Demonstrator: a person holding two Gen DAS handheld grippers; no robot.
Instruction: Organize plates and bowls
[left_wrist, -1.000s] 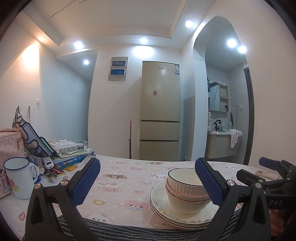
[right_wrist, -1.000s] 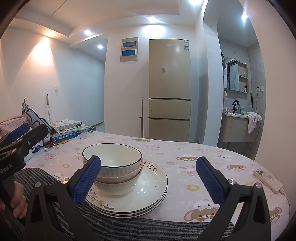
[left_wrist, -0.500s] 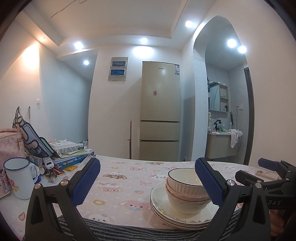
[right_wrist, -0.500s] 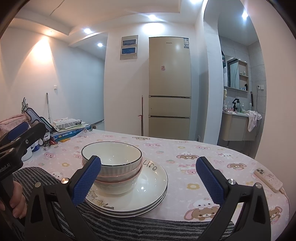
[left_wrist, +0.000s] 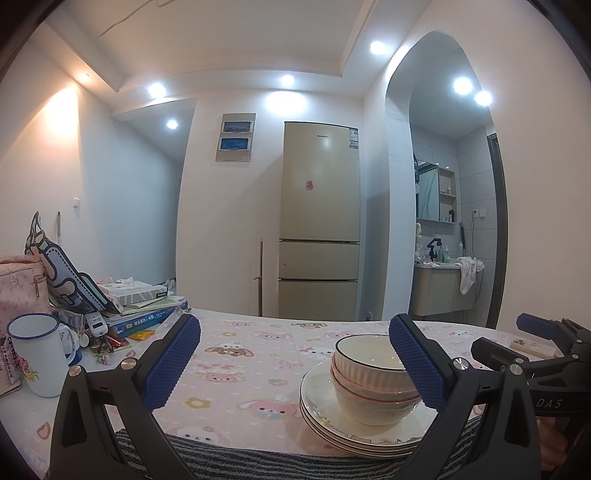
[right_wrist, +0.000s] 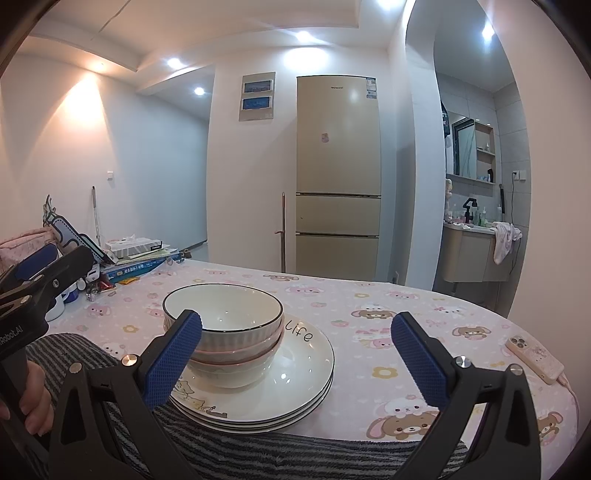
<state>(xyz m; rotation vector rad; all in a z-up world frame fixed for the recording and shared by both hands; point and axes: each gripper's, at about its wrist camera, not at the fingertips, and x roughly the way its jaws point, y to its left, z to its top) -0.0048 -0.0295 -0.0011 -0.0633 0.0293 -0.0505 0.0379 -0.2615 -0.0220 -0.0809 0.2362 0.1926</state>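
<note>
Left tongs (left_wrist: 293, 360): spread wide and holding nothing; they hover low over the near edge of the bench (left_wrist: 236, 354), with only bare patterned cloth between the blue pads.
Enamel mug (left_wrist: 35, 352): stands far to the left by a heap of books, well apart from the dishes and not in the way.
Stack of bowls (right_wrist: 223, 326): three or so nested bowls, the top one white with a dark rim, sitting on the plates slightly left of their centre.
Stack of plates (right_wrist: 295, 376): several white plates resting on the pink cloth at the near edge, partly over a striped grey towel (right_wrist: 288, 454).
Stack against left tongs: the dishes lie to the right of the left pair's gap, half hidden behind its right pad.
Stack against right tongs: the bowls sit just behind the left pad of the right pair, and the plates reach into the left part of its gap.
Right tongs (right_wrist: 295, 356): also spread wide and empty, close in front of the dishes but not touching them.
Handling, as a judgement: glazed ceramic, so stiff, slippery, breakable, and heavy as a whole stack.
Where to take hold: probably one bowl at a time, pinching across its rim wall; plates by the raised edge.
Risk: a nested bowl may stick or slide, so lift straight up.
Phone (right_wrist: 535, 358): lies far right, clear of everything.
</note>
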